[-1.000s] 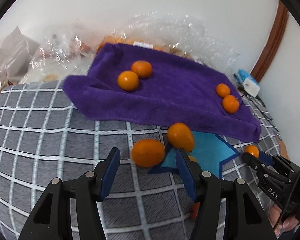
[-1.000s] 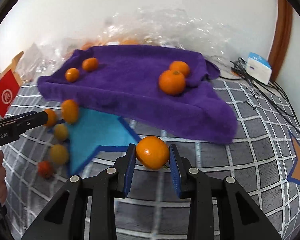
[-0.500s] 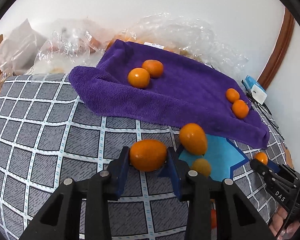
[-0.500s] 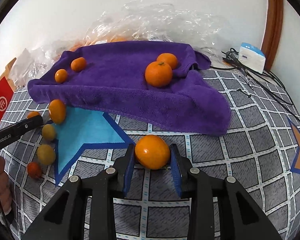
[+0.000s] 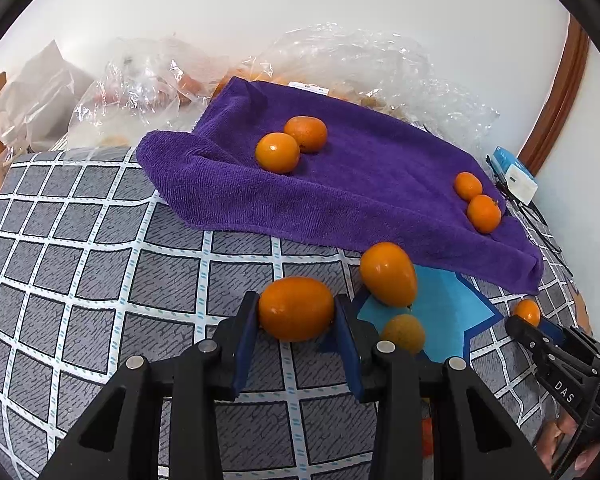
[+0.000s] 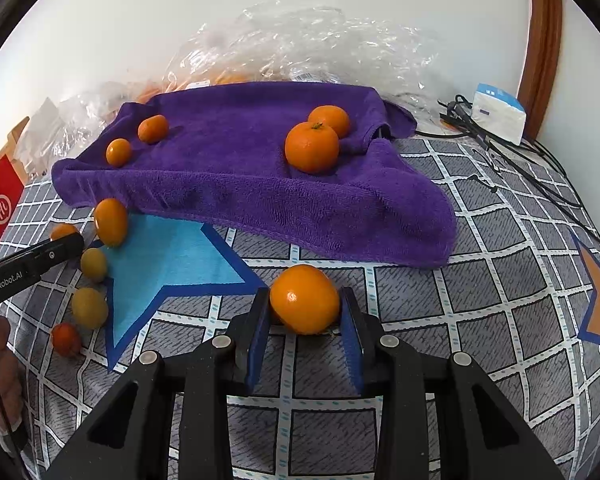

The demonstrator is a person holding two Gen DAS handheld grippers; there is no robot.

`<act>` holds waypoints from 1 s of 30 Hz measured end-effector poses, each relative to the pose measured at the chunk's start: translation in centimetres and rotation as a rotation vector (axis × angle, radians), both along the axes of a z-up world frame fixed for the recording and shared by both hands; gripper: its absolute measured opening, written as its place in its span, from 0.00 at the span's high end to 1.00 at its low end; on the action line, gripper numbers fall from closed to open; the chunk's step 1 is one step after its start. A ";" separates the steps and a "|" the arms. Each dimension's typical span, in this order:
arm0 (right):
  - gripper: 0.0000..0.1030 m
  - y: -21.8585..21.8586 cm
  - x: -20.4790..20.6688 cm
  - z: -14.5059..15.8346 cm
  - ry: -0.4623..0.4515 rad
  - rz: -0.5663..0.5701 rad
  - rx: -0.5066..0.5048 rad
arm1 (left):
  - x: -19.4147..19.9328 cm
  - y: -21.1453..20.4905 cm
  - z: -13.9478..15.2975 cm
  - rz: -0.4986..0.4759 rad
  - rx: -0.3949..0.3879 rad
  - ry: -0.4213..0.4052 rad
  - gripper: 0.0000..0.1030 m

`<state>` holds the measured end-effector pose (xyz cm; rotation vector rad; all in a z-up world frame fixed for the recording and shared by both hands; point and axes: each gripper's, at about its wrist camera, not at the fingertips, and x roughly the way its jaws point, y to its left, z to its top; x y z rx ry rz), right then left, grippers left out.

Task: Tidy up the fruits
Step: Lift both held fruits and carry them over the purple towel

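Note:
My left gripper is shut on an oval orange kumquat just above the checked cloth. My right gripper is shut on a round mandarin in front of the purple towel. On the towel lie two mandarins at its right and two small kumquats at its left. Another large kumquat rests at the towel's edge on the blue star patch, with a paler one beside it. The right gripper's tip also shows in the left wrist view.
Clear plastic bags with more fruit lie behind the towel against the wall. A white charger box and black cables sit at the far right. Several small fruits and a red card lie at the left.
My left gripper moved forward and closed on the oval kumquat, which earlier lay ahead of its open fingers. The right gripper kept its hold on the mandarin.

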<state>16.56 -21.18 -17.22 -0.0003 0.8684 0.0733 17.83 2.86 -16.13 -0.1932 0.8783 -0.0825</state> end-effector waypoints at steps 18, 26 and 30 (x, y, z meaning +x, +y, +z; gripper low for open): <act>0.66 0.3 0.0 -0.2 -0.001 -0.001 -0.023 | -0.4 0.4 0.2 0.005 -0.009 -0.009 0.66; 0.68 -0.2 -0.3 0.1 -0.022 -0.001 0.017 | -1.3 0.3 1.1 0.010 -0.002 -0.077 0.66; 0.68 -0.2 -0.7 0.6 -0.056 0.007 0.027 | -1.9 0.2 1.9 0.003 0.002 -0.124 0.66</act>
